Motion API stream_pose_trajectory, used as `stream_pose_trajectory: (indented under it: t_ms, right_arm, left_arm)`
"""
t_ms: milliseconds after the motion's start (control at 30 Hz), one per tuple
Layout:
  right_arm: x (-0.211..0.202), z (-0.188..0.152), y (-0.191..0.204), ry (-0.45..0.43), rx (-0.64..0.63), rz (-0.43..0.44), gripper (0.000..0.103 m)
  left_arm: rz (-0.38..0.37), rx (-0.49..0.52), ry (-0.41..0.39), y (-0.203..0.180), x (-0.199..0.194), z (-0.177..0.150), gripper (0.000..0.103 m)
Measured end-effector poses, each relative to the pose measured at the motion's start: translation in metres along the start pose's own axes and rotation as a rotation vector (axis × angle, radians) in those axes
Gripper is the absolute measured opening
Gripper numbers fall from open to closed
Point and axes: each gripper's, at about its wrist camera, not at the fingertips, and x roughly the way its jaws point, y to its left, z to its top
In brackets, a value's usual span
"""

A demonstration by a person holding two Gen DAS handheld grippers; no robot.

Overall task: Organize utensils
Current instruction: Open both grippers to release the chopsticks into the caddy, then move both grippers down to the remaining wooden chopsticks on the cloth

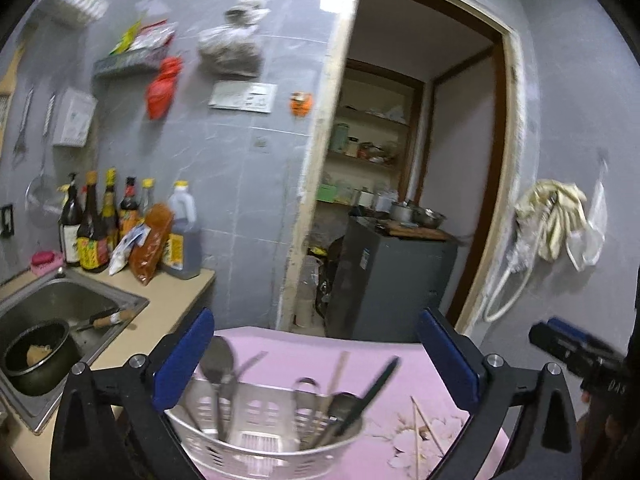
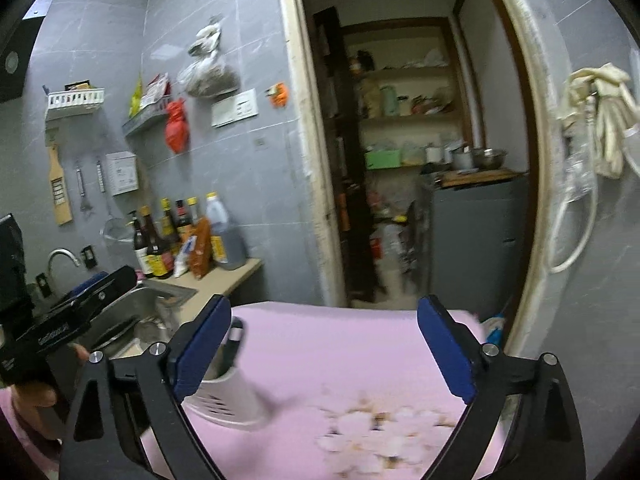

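Utensil caddy (image 1: 264, 436) stands on the pink counter (image 1: 320, 356), its upright spoon (image 1: 216, 364) and knife (image 1: 372, 388) handles blocking entry from above. Loose chopsticks (image 1: 420, 428) lie just right of it. Pink surface beyond the caddy lies bare toward the doorway (image 1: 420, 160).

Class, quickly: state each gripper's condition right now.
Left gripper: open, holding nothing, above the utensil caddy.
Right gripper: open, holding nothing.

Black left gripper (image 1: 316, 354) frame, 2 blue pads, silver screws.
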Motion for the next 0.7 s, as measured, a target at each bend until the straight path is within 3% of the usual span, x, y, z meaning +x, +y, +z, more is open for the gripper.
stream_pose_trajectory:
  t_ms: [333, 700]
  right_arm:
    - [-0.021, -0.007, -0.071, 0.0, 0.003, -0.079, 0.096]
    - [-0.006, -0.047, -0.134, 0.136, 0.025, -0.133, 0.096]
  left_arm:
    - [-0.062, 0.097, 0.046, -0.079, 0.013, -0.019, 0.103]
    - [-0.147, 0.149, 0.165, -0.135, 0.052, -0.04, 0.103]
